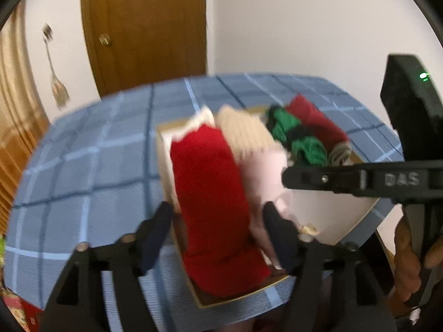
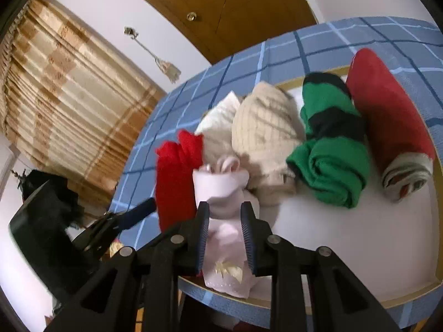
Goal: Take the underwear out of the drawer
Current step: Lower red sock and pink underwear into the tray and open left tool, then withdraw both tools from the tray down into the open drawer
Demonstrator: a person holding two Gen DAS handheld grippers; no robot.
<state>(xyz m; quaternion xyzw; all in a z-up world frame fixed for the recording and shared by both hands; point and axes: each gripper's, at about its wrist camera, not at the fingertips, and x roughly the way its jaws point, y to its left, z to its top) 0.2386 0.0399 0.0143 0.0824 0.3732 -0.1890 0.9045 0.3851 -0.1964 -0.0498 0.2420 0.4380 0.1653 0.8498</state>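
With the right hand-held gripper (image 2: 224, 239) clamped on the pale pink underwear (image 2: 225, 249) at the drawer's (image 2: 360, 262) front edge, beside the red roll (image 2: 174, 182), lift straight up (the left hand-held gripper (image 1: 216, 238) stands apart around that roll, gripping nothing).

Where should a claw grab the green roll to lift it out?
Probably across the middle of the green roll, coming from above. It lies on its side between the cream roll and the dark red roll, so only its top is free, and the black band marks a narrower spot.
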